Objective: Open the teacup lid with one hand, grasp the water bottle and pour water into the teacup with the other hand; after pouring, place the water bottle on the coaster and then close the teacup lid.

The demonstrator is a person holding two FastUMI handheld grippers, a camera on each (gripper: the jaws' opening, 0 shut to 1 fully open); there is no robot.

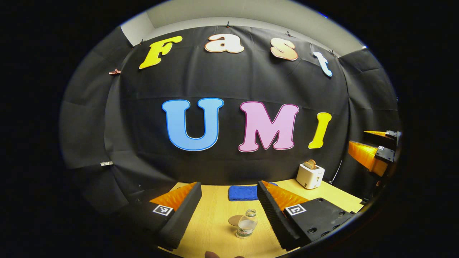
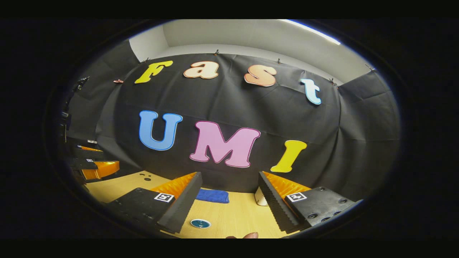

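Grippers both spread wide, holding nothing.
Clear plastic water bottle [image 1: 246, 224] stands between left gripper [image 1: 229, 208] fingers, round tan coaster [image 1: 235, 220] beside it; right gripper [image 2: 229, 206] hovers over table.

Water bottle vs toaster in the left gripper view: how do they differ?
The water bottle is clear glass with a rounded body; the toaster is an opaque white box. The bottle stands near the camera, between the left gripper's open fingers and touching neither; the toaster sits far back on the right by the wall. The bottle looks part full of water; the toaster has a brown slice poking out. Both stand upright on the wooden table.
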